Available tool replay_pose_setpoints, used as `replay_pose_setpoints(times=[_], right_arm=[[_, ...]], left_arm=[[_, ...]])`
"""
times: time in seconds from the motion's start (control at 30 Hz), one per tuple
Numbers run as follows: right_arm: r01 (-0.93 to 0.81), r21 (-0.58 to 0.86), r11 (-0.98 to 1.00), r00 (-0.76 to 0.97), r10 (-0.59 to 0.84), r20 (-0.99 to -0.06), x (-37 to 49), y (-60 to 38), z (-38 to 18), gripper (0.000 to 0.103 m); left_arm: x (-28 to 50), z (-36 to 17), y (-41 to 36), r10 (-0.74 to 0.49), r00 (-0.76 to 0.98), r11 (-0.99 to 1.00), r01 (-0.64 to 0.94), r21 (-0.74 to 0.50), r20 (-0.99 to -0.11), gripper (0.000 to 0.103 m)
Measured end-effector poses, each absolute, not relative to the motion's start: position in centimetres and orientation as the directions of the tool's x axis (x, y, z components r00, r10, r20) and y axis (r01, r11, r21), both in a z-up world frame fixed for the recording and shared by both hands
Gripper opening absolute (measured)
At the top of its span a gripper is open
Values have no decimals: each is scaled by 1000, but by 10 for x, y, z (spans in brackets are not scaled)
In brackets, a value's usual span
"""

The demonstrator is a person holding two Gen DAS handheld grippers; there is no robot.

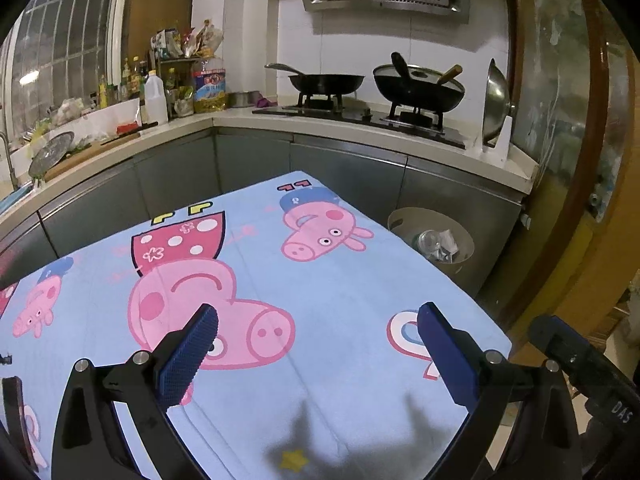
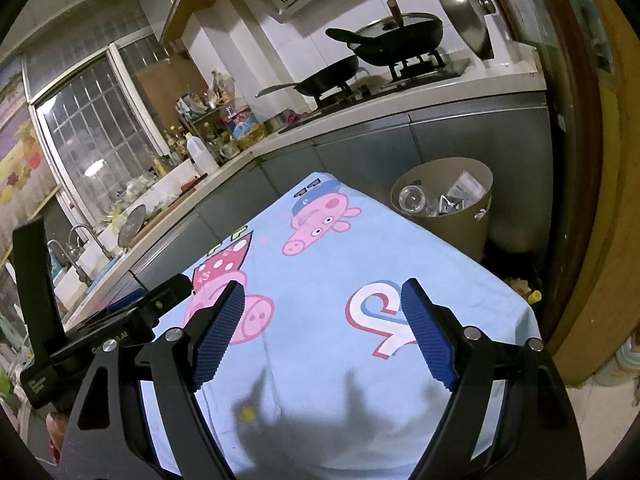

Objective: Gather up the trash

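Blue-padded tongs, two pairs, both empty. Left gripper [image 1: 318,320]: jaws spread wide, nothing between the pads, only cloth beneath. Right gripper [image 2: 322,308]: likewise spread wide, nothing held.

Trash [image 2: 448,198]: a clear plastic bottle, crumpled foil-like wrappers and a printed packet, all lying inside the bin [image 2: 480,216]. None is visible on the cloth in either view, so the collecting looks finished or nearly so, though the near edge of the table is hidden under the tongs.

Bin: tan, round, open-topped, standing on the floor just beyond the far right corner of the table, against the grey cabinet fronts [image 1: 348,168]. It sits ahead and to the right of both pairs of tongs, well apart from them and lower than the table top.

Table [image 1: 360,280]: covered by a light blue cartoon-pig cloth, bare of items where visible; shadows of the tongs fall on its near part.

Small yellow item [image 2: 534,296]: on the floor by the table's right edge; too small to identify, possibly missed rubbish.

Hazards, as judged:
- Overlooked pieces on the floor beside the bin, since they lie below the table's edge and in shadow.
- Snagging the loose cloth with a lowered pad would drag it off the table.
- Reaching wide past the far right corner could knock the light bin over and spill its contents.
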State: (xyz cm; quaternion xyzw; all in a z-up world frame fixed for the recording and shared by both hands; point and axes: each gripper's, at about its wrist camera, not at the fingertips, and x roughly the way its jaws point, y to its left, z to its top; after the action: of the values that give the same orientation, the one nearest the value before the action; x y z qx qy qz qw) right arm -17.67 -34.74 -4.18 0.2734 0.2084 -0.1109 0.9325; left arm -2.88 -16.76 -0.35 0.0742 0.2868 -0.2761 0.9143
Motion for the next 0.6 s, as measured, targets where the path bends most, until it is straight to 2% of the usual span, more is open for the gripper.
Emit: replay_pose_setpoints(times=[0.37, 0.6], right_arm=[[305, 461, 833, 904, -101, -417, -187, -344, -36, 80], [321, 463, 826, 903, -120, -413, -191, -344, -36, 84]], left_arm=[[-49, 10, -168, -431, 746, 845, 532, 64, -507, 99], [-56, 10, -170, -422, 755, 841, 532, 93, -502, 99]])
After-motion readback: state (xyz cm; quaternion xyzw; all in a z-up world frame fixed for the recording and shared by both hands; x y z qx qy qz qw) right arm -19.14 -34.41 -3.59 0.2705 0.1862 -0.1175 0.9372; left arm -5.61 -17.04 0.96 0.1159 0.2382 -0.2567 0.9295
